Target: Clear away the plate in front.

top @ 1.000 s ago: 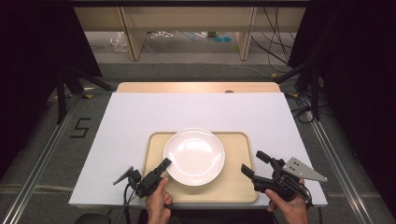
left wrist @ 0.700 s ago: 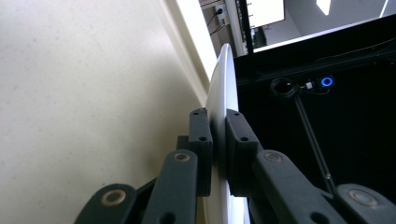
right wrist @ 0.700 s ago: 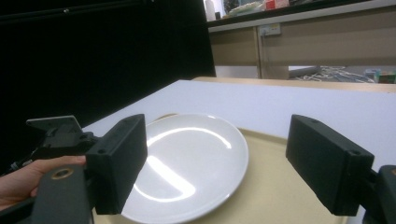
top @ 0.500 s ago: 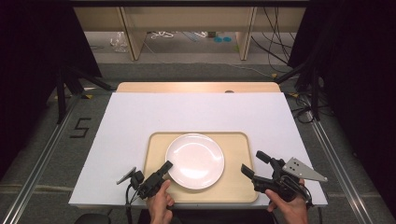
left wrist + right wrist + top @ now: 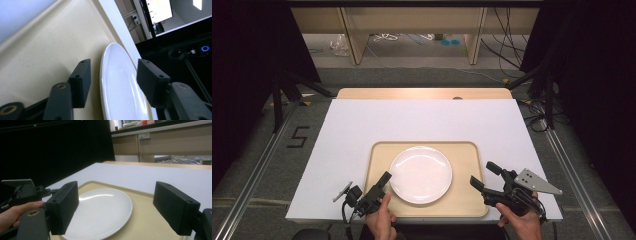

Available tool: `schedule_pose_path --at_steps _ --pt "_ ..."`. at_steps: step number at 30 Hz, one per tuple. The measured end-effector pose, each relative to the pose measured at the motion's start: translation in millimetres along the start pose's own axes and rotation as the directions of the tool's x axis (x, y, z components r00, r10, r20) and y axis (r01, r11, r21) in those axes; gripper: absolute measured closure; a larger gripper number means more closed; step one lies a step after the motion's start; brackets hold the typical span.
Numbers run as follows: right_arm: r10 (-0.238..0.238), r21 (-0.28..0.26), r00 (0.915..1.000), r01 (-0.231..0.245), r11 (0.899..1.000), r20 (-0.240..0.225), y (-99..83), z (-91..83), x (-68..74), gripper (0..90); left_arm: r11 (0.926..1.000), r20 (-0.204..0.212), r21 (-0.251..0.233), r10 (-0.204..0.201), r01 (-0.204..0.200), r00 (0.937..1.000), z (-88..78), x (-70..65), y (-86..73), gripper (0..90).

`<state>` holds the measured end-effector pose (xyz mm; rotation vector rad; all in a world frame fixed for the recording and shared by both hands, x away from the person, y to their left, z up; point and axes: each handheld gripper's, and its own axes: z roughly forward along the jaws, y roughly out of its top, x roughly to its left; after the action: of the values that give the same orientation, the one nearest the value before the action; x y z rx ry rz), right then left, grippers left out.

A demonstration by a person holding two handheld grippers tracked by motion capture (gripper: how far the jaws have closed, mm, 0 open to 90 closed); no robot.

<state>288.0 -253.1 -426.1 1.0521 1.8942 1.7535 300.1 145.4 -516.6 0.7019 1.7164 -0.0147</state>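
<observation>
A white plate (image 5: 421,174) lies flat on a beige tray (image 5: 469,202) near the table's front edge. My left gripper (image 5: 384,180) sits at the plate's front-left rim. In the left gripper view the plate's (image 5: 120,82) rim stands between the jaws of the left gripper (image 5: 113,67) with a gap on each side; these jaws have just been opening. My right gripper (image 5: 482,175) hovers over the tray's right end, open, with nothing between its fingers. In the right gripper view, the right gripper (image 5: 117,195) looks across the plate (image 5: 100,210) toward the left gripper (image 5: 22,190).
The tray rests on a white sheet (image 5: 422,120) covering most of a wooden table (image 5: 422,93). Dark curtains and metal rails flank both sides. Shelving and cables lie on the floor beyond the far edge.
The plate has come down from a slight lift onto the tray and shifted a little toward me. The left gripper's jaws have parted from the rim. The right gripper has stayed put.
</observation>
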Motion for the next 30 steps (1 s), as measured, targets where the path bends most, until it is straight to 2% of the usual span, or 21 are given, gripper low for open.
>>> schedule_pose_path --at_steps 2,7,11,14,15,16,17,18,20,21,22,23,25,26,27,28,29,30 --pt "-0.002 0.000 1.0000 0.002 1.000 0.002 0.0 0.1 0.3 21.6 0.9999 0.008 -0.003 0.010 -0.010 0.9999 -0.5 0.7 2.4 42.8" --pt "-0.012 -0.001 0.9999 0.012 1.000 0.008 -0.1 0.7 -0.3 21.5 0.9990 0.040 0.028 0.035 -0.036 0.9986 0.8 -1.0 7.9 38.2" --pt "-0.009 0.000 0.9999 0.009 1.000 0.006 -0.1 0.5 -0.3 21.5 0.9942 0.033 0.064 0.085 -0.087 0.9958 4.4 -4.2 9.1 31.2" --pt "-0.009 -0.003 0.9999 0.009 1.000 0.005 -0.1 0.3 -0.1 21.5 0.9881 0.028 0.057 0.141 -0.142 0.9896 3.7 -7.7 12.0 27.9" --pt "-0.009 -0.003 0.9999 0.009 1.000 0.006 -0.1 0.3 -0.2 21.5 0.9790 0.025 0.076 0.188 -0.189 0.9818 3.4 -9.6 15.0 26.3" --pt "-0.008 -0.003 1.0000 0.008 1.000 0.005 -0.1 0.3 -0.3 21.5 0.9712 0.037 0.092 0.217 -0.220 0.9754 4.8 -12.4 17.9 24.2" --pt "-0.007 -0.003 1.0000 0.007 1.000 0.005 -0.1 0.3 -0.3 21.5 0.9629 0.032 0.098 0.249 -0.251 0.9679 4.6 -14.5 19.9 23.3" --pt "-0.007 -0.003 1.0000 0.007 1.000 0.004 -0.1 0.3 -0.3 21.5 0.9588 0.027 0.077 0.272 -0.273 0.9619 3.0 -16.3 20.7 22.7" --pt "-0.008 -0.003 0.9999 0.008 1.000 0.006 0.0 0.3 -0.2 21.5 0.9402 0.055 0.077 0.328 -0.332 0.9429 1.0 -15.6 25.0 22.7" --pt "-0.008 -0.003 1.0000 0.008 1.000 0.005 0.0 0.4 -0.2 21.5 0.9383 0.068 0.090 0.329 -0.334 0.9421 1.6 -16.2 26.2 21.5" --pt "-0.008 -0.001 1.0000 0.008 1.000 0.005 0.0 0.4 -0.3 21.5 0.9267 0.077 0.087 0.360 -0.366 0.9299 1.9 -16.6 27.1 20.2" --pt "-0.008 0.000 0.9999 0.008 1.000 0.006 -0.1 0.4 -0.3 21.5 0.9200 0.084 0.094 0.374 -0.381 0.9238 0.5 -16.7 27.4 20.3" --pt "-0.009 -0.002 0.9999 0.009 1.000 0.006 0.0 0.2 -0.3 21.5 0.9186 0.124 0.095 0.371 -0.384 0.9201 0.5 -17.2 28.8 17.1" --pt "-0.008 -0.003 1.0000 0.008 1.000 0.006 -0.1 0.3 -0.3 21.5 0.9100 0.161 0.089 0.388 -0.405 0.9074 0.7 -17.6 30.0 15.6" --pt "0.000 0.003 1.0000 0.000 1.000 0.004 -0.1 0.0 0.0 21.5 0.9000 0.181 0.081 0.409 -0.428 0.8943 0.5 -18.4 31.8 15.7" --pt "0.000 0.004 1.0000 0.000 1.000 0.005 -0.1 0.0 -0.1 21.5 0.8955 0.187 0.073 0.420 -0.439 0.8881 -0.4 -18.5 32.8 15.7" --pt "0.000 0.004 1.0000 0.000 1.000 0.004 -0.1 0.0 0.0 21.5 0.8879 0.197 0.057 0.438 -0.457 0.8770 -2.2 -18.5 34.2 15.5" --pt "-0.001 0.003 1.0000 0.001 1.000 0.004 -0.1 0.0 0.0 21.5 0.8782 0.224 0.043 0.456 -0.476 0.8613 -4.4 -17.5 36.6 15.3"
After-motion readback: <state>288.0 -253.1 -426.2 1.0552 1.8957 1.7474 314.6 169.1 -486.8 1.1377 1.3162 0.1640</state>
